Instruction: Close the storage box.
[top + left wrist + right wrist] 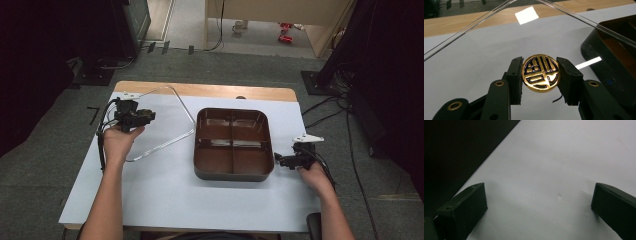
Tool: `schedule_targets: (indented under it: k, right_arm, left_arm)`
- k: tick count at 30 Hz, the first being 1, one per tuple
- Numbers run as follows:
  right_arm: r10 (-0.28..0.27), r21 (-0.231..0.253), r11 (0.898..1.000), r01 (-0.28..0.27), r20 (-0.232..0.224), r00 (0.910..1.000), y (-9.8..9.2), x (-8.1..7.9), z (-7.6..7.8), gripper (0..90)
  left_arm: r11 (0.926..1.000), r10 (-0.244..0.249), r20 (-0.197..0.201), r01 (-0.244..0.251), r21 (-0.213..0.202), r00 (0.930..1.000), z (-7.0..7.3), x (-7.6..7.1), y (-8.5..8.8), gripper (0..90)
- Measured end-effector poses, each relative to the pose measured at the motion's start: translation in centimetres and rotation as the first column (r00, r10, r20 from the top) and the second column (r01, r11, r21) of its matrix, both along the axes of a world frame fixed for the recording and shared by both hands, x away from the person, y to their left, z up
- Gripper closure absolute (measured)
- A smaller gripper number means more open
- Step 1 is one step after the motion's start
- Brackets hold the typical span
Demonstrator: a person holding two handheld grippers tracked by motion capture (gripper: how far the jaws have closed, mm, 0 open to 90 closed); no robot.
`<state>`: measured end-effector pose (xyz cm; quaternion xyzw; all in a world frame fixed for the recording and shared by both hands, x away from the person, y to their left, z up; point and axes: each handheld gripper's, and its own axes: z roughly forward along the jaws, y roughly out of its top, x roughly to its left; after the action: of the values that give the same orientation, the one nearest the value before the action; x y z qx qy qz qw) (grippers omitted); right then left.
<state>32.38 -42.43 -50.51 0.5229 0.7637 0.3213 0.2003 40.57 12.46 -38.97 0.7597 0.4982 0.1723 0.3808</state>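
Left gripper [540, 75]: jaws clamped on a gold coin [540, 73], held above the table's [165, 195] left side.
Right gripper [539, 202]: jaws wide apart, nothing between; just right of the tray [233, 172].
Tray: brown, four compartments, table centre.
Clear lid [186, 111]: left of tray.

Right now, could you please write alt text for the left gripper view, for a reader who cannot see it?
The left claw is shut on the knob of a clear lid: a round gold knob with a black pattern. Through the clear lid the pale table shows, and a dark tray lies at the right edge.
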Motion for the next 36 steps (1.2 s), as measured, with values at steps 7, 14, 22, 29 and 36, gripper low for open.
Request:
schedule_targets:
  k: [7, 14, 22, 29, 36]
  right_arm:
    - [0.000, 0.000, 1.000, 0.000, 0.000, 1.0000, 0.0, 0.0, 0.0, 0.0]
    - [0.001, 0.000, 1.000, -0.001, 0.000, 1.0000, 0.0, 0.0, 0.0, 0.0]
    - [0.000, 0.001, 1.000, 0.000, 0.000, 1.0000, 0.0, 0.0, 0.0, 0.0]
    - [-0.001, 0.002, 1.000, 0.001, -0.006, 1.0000, 0.0, 0.0, 0.0, 0.0]
    - [0.002, -0.001, 1.000, -0.002, -0.001, 1.0000, 0.0, 0.0, 0.0, 0.0]
  left_arm:
    - [0.9982, -0.060, 0.028, 0.060, -0.001, 0.9978, 1.4, -0.8, -1.7, 59.2]
    - [0.9909, -0.134, 0.036, 0.134, 0.014, 0.9903, 2.4, -1.5, -4.1, 59.3]
    - [0.9780, -0.209, 0.028, 0.209, 0.004, 0.9776, 2.3, -1.9, -6.8, 59.2]
    - [0.9643, -0.265, 0.015, 0.265, 0.004, 0.9642, 2.0, -2.1, -9.1, 59.3]
    - [0.9517, -0.307, 0.022, 0.307, 0.012, 0.9514, 1.4, -2.4, -11.7, 59.2]
